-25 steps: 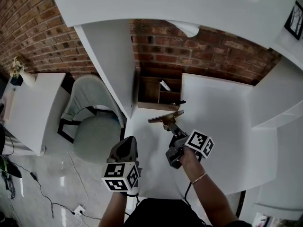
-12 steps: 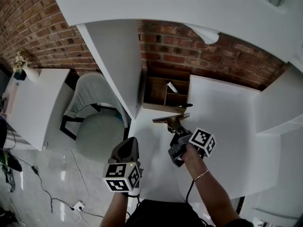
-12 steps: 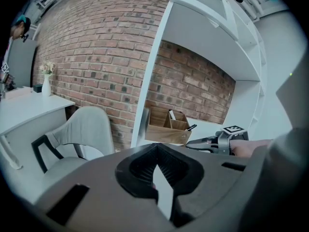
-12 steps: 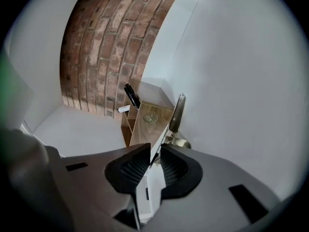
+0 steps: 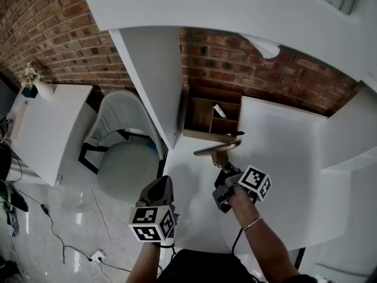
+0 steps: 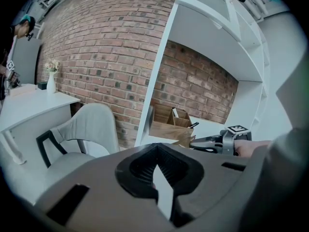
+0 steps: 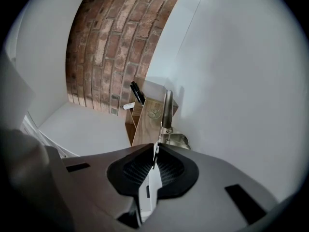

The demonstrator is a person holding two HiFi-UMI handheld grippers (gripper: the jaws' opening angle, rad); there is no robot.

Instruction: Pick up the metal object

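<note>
Colours here are pretty simple. The brown wooden organiser box (image 5: 209,118) is a lighter tan inside, and the red-brown brick wall (image 5: 259,63) behind it has pale mortar lines. Under the box is a plain white counter (image 5: 283,158). Right in front of the box there's a shiny silver-and-brass metal object (image 5: 217,149). Left of the box is a pale grey-green padded chair (image 5: 121,164) with a black frame.

Wooden desk organiser box (image 5: 203,119) sits on the white desk (image 5: 283,158), red brick wall (image 5: 247,63) behind it. Flat metal object (image 5: 217,149) just in front, grey padded chair (image 5: 121,158) off to its left.
</note>
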